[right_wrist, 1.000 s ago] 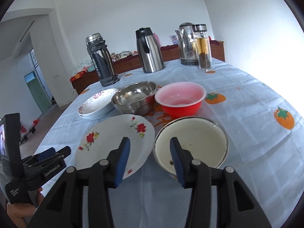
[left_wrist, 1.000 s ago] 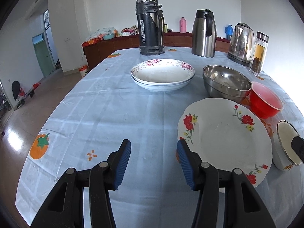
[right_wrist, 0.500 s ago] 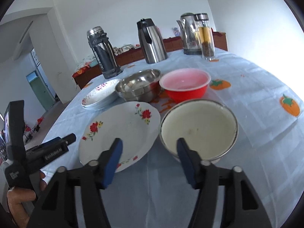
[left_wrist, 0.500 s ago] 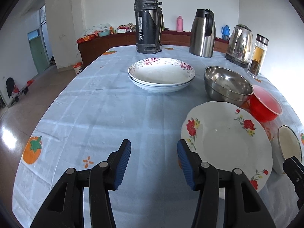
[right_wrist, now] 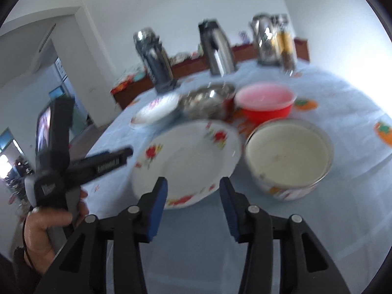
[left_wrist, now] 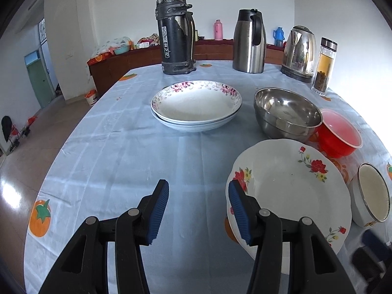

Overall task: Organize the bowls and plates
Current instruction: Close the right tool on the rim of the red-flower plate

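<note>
A white plate with red flowers (left_wrist: 289,183) lies on the table at the near right; it also shows in the right wrist view (right_wrist: 188,156). Behind it stand a stack of pink-flowered plates (left_wrist: 196,104), a steel bowl (left_wrist: 286,112), a red bowl (left_wrist: 340,134) and a white enamel bowl (left_wrist: 370,196). My left gripper (left_wrist: 198,197) is open and empty, its right finger at the flower plate's left rim. My right gripper (right_wrist: 193,193) is open and empty, just before the flower plate's near rim; the enamel bowl (right_wrist: 289,154) is to its right.
At the table's far edge stand a black thermos (left_wrist: 175,33), a steel carafe (left_wrist: 250,41), an electric kettle (left_wrist: 299,50) and a glass jar (left_wrist: 324,67). The left gripper's body and the hand holding it (right_wrist: 56,171) show at left in the right wrist view. The tablecloth (left_wrist: 110,147) is pale blue.
My right gripper has swung left from facing the enamel bowl to facing the flower plate; its view is motion-blurred. My left gripper has shifted slightly.
</note>
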`<state>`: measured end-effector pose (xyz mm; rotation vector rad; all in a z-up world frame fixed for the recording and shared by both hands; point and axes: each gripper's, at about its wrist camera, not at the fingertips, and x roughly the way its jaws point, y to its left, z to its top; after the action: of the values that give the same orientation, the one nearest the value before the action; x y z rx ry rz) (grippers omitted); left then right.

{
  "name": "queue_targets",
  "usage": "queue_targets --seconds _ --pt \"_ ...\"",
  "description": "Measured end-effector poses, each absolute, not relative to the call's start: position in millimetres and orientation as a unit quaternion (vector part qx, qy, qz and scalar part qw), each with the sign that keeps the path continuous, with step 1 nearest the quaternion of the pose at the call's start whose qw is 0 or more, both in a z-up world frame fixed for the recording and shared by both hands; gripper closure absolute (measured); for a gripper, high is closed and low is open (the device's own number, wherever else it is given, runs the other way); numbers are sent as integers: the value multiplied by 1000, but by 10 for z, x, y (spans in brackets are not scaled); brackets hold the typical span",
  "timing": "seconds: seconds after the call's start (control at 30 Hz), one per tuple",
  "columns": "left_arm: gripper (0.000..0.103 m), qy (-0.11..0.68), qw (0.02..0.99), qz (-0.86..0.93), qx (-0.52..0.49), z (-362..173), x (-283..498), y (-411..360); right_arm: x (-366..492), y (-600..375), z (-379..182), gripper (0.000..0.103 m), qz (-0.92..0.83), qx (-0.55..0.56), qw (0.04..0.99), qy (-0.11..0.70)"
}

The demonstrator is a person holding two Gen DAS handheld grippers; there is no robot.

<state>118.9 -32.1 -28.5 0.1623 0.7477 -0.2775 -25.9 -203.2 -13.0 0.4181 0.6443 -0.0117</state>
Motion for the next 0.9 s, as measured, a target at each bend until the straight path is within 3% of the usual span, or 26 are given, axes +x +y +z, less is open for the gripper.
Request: queue_targets --seconds 0.4,0.9 --pt "49 384 908 -152 72 -356 1306 -461 47 -2284 -409 57 -33 250 896 365" --pt "49 403 898 -161 70 -480 1496 -638 280 -2355 -439 59 -36 249 896 366"
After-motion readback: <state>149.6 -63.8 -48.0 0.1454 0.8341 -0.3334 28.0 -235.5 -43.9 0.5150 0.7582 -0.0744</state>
